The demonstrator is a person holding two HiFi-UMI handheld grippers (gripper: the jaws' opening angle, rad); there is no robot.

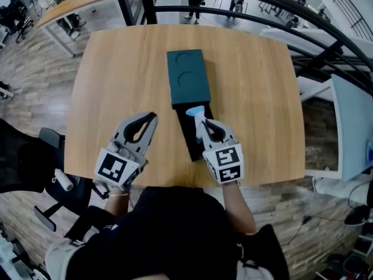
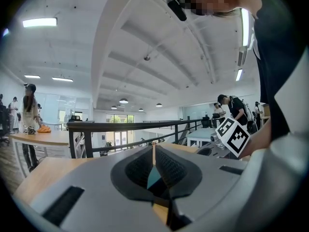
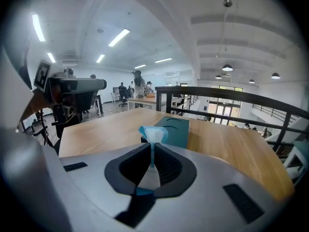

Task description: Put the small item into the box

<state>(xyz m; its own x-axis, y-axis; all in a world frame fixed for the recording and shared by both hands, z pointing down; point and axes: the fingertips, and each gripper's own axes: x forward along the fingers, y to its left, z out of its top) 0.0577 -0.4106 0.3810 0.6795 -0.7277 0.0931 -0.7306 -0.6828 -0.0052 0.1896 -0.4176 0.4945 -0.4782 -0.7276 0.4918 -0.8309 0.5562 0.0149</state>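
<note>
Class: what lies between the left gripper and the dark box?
Nothing but bare wooden table lies between the left gripper and the dark box, as the head view shows.

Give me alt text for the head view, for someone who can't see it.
The right gripper holds a small pale blue packet over an open dark box on a wooden table. A teal cover sits at the box's far end, and the left gripper, shut and empty, hovers to the left.

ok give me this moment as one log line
right gripper: shut on small blue item | item: over open end of box, not released | left gripper: shut, empty, left of box
</note>
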